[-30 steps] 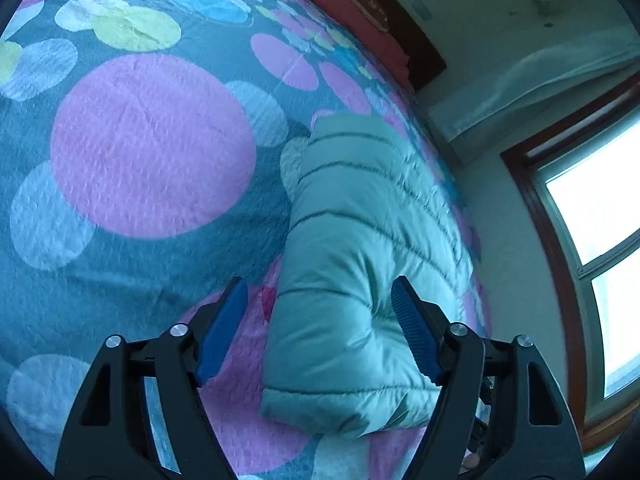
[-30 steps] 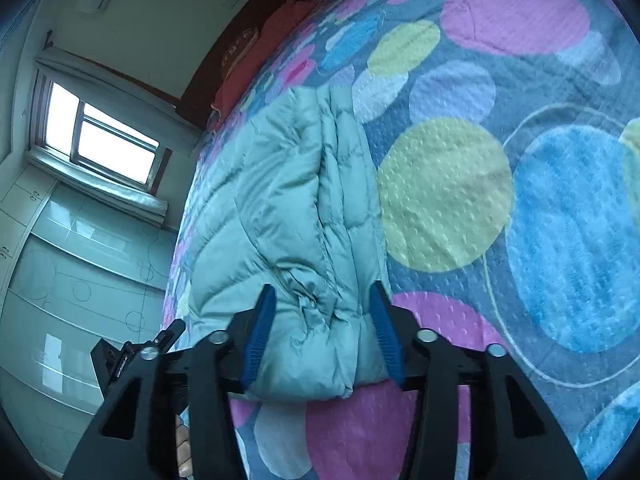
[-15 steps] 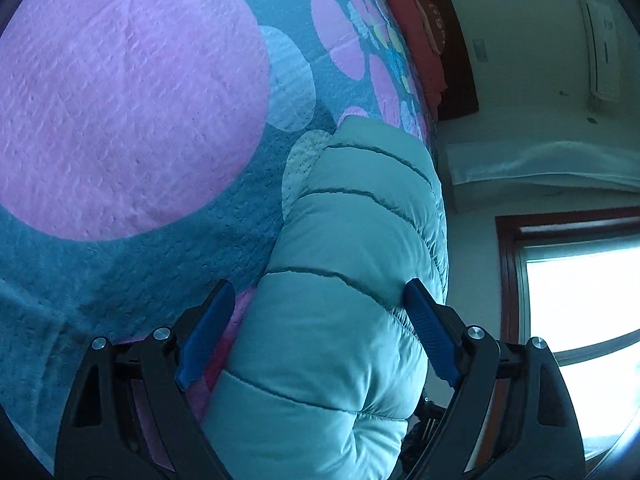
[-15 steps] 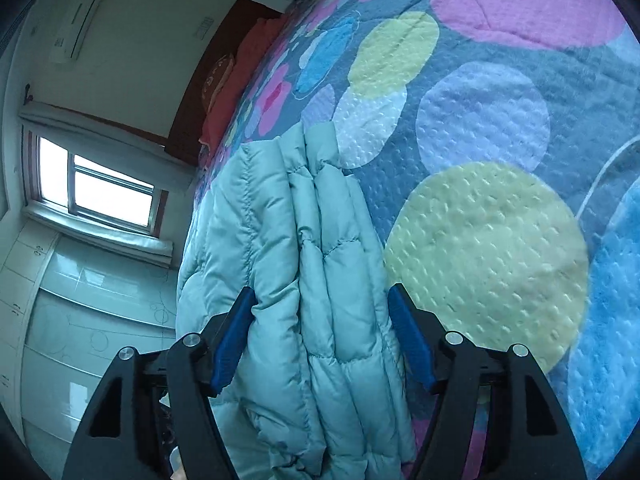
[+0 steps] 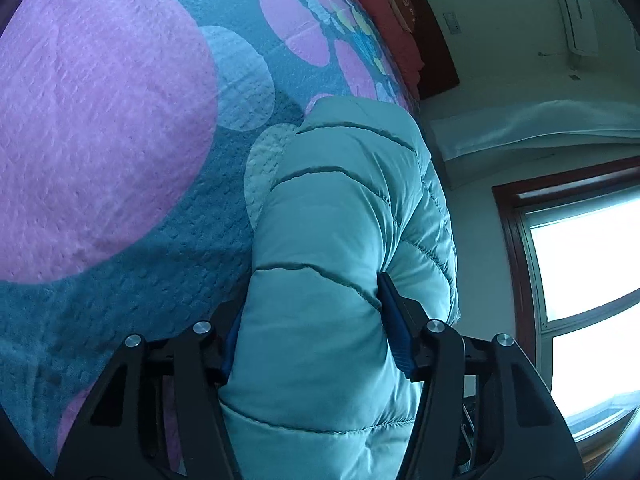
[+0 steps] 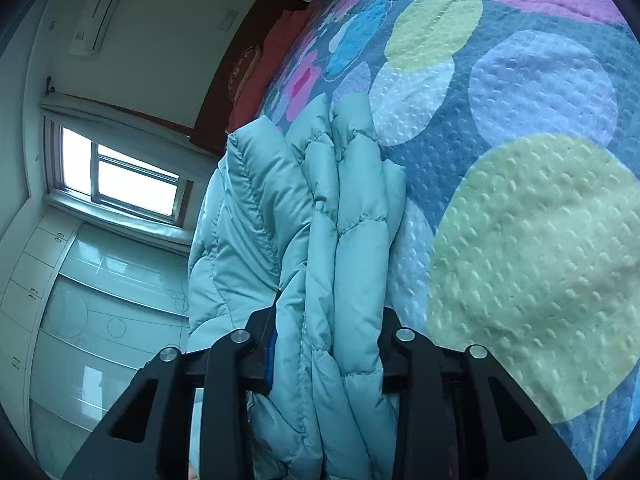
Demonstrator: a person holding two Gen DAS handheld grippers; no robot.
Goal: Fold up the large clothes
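Observation:
A folded pale green puffer jacket (image 5: 340,220) lies on a bed with a teal bedspread printed with coloured circles (image 5: 100,120). My left gripper (image 5: 312,320) is shut on one thick end of the jacket, its blue pads pressed into the padding on both sides. The jacket shows in the right wrist view (image 6: 320,220) as several stacked quilted layers. My right gripper (image 6: 328,344) is shut on that end, its fingers sunk into the layers.
The bedspread (image 6: 520,160) stretches away beside the jacket. A red pillow (image 5: 384,8) and a dark wooden headboard (image 5: 432,48) stand at the bed's far end. A window (image 5: 580,300) and wall are beyond the jacket. Glossy cupboards (image 6: 100,320) stand below another window.
Both grippers have moved forward over the jacket's ends and closed on the padding. They were open and short of it a second ago.

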